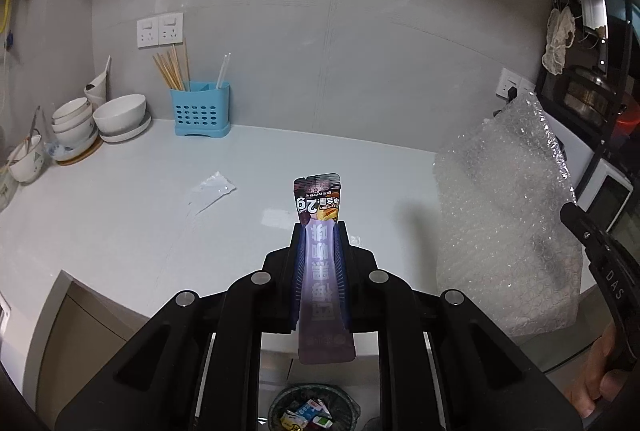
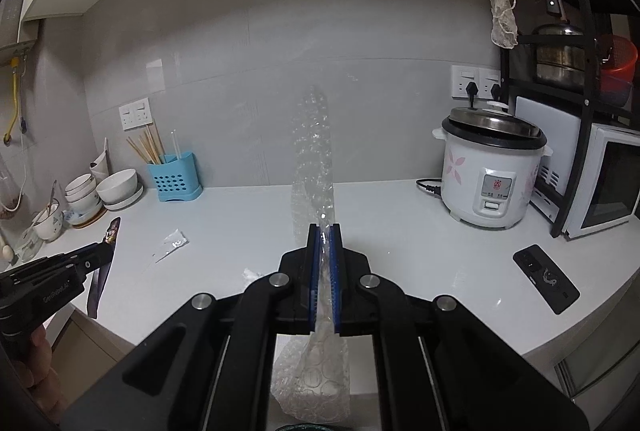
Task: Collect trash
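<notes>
My left gripper point(image 1: 320, 225) is shut on a purple snack wrapper point(image 1: 318, 201), which sticks out past the fingertips and hangs out behind them. It is held in the air above the counter's front edge, over a bin point(image 1: 314, 409) on the floor that holds several wrappers. My right gripper point(image 2: 325, 229) is shut on a sheet of clear bubble wrap point(image 2: 312, 159) that stands up in front of it and droops below. In the left wrist view the bubble wrap point(image 1: 508, 231) hangs at the right. A clear plastic wrapper point(image 1: 212, 191) lies flat on the white counter point(image 1: 120, 223).
Stacked white bowls point(image 1: 120, 115) and a blue utensil holder point(image 1: 202, 109) stand at the back left. A rice cooker point(image 2: 492, 167), a microwave point(image 2: 608, 183) and a black rack stand at the right. A black phone point(image 2: 546, 279) lies near the counter's right front edge.
</notes>
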Action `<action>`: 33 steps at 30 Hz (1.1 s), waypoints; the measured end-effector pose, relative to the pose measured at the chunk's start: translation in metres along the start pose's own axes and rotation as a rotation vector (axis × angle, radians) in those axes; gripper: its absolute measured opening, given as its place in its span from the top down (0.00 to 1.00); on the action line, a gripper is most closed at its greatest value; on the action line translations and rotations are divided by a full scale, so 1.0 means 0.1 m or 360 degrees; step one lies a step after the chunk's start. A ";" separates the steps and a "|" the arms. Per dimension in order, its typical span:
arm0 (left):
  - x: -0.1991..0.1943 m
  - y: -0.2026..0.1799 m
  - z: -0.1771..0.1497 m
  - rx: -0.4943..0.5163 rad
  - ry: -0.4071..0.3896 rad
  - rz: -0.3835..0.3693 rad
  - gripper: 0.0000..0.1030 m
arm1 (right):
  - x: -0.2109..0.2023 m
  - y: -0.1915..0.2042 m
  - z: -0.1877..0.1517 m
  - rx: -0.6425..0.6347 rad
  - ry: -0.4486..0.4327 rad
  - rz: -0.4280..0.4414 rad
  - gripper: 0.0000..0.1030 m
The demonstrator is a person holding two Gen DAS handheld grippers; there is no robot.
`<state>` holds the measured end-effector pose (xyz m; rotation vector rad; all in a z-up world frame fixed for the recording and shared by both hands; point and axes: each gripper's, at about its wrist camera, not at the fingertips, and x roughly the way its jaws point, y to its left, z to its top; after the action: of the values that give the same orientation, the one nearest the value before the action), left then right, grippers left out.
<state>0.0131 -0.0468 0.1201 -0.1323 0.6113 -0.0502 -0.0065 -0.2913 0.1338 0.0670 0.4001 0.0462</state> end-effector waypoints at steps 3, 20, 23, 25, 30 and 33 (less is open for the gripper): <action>-0.22 0.02 -0.16 -0.0003 -0.0031 -0.0021 0.87 | -0.22 0.05 -0.16 -0.0007 -0.0011 0.0027 0.96; -0.89 0.25 -1.11 0.0022 -0.0069 -0.0057 0.86 | -1.11 0.41 -1.12 -0.0070 -0.0017 0.0189 0.96; -0.89 0.24 -1.29 0.0048 -0.0044 -0.0064 0.86 | -1.18 0.46 -1.31 -0.0081 0.0001 0.0209 0.96; -0.87 0.23 -1.43 0.0072 -0.0028 -0.0062 0.86 | -1.22 0.48 -1.46 -0.0080 0.0023 0.0225 0.96; -0.71 0.25 -1.78 0.0098 0.0059 -0.0062 0.86 | -1.25 0.49 -1.79 -0.0078 0.0084 0.0239 0.96; -0.56 0.30 -2.01 0.0097 0.0128 -0.0074 0.86 | -1.20 0.50 -2.00 -0.0079 0.0146 0.0259 0.96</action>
<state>-0.1480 -0.0344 -0.0150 -0.0855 0.6862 -0.1193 -0.1967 -0.2373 0.0000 0.0483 0.4846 0.2200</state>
